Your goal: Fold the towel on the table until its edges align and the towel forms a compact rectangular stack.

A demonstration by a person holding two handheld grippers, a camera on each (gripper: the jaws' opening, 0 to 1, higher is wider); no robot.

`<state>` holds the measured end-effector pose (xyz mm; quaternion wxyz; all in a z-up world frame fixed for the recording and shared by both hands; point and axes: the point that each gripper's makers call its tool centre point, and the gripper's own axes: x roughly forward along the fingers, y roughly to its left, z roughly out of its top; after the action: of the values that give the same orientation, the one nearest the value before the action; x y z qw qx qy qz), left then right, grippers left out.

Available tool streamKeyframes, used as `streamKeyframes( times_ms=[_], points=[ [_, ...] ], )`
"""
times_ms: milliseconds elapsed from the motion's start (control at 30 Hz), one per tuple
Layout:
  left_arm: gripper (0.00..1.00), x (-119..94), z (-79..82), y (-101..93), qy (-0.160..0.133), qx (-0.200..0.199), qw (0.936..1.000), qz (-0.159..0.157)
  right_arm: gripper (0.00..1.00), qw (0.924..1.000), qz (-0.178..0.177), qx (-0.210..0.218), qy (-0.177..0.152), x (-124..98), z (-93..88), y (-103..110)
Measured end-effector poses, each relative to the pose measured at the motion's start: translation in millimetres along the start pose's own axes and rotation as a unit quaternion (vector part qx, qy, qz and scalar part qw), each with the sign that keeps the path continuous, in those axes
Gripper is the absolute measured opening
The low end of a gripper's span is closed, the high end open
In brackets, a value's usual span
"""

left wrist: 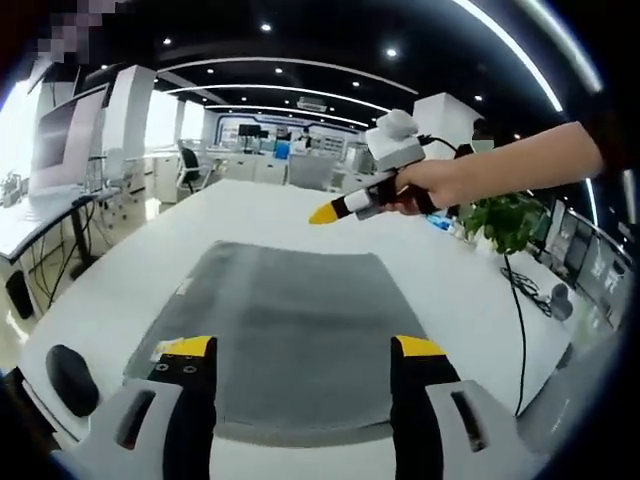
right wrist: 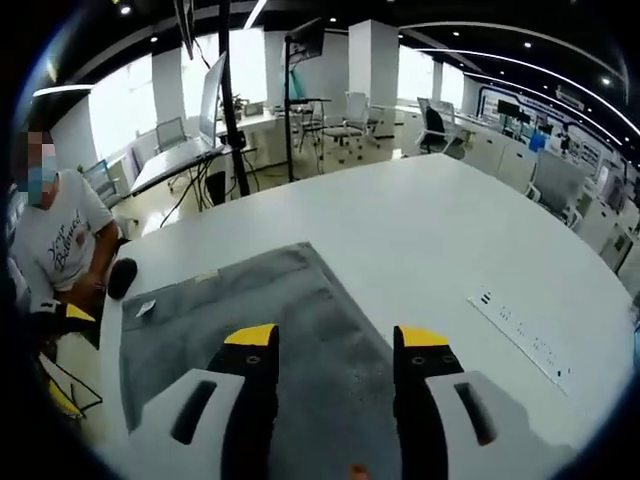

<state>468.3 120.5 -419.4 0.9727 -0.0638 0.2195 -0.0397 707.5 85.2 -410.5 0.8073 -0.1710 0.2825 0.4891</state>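
White office table, grey towel flat; both hand-held grippers raised above, jaws apart.

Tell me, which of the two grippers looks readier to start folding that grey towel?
Left, probably. The left gripper hangs low with open jaws over the towel's near edge. The right gripper is held up in the air above the far edge, jaws also open, so it must descend first.

Both views look down from near opposite edges of the table and share the grey towel spread on it.
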Motion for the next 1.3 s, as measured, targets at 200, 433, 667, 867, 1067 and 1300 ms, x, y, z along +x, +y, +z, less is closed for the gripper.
streamKeyframes(
  times_ms=[200,433,667,867,1067,1300],
  points=[
    [0.73,8.2,-6.1,-29.2,0.017,0.011,0.9992,-0.035,0.44,0.9996,-0.018,0.019,0.004,-21.0,-18.5,-22.2],
    [0.72,14.7,-9.5,-63.4,0.032,0.022,0.9967,-0.071,0.43,0.9984,-0.039,0.042,0.008,-40.5,-40.0,-48.7],
    [0.7,18.2,-15.4,-89.4,0.046,0.042,0.9923,-0.107,0.43,0.9959,-0.053,0.071,0.019,-47.9,-62.7,-61.8],
    [0.65,22.2,-23.3,-111.5,0.059,0.054,0.9876,-0.136,0.42,0.9953,-0.053,0.076,0.029,-49.6,-78.2,-67.2],
    [0.58,23.8,-32.4,-130.4,0.075,0.057,0.9821,-0.163,0.42,0.9947,-0.054,0.081,0.033,-53.0,-88.3,-71.4],
    [0.54,26.0,-43.8,-149.1,0.092,0.066,0.9761,-0.185,0.42,0.9938,-0.055,0.088,0.039,-54.8,-100.0,-78.0]
  ],
)
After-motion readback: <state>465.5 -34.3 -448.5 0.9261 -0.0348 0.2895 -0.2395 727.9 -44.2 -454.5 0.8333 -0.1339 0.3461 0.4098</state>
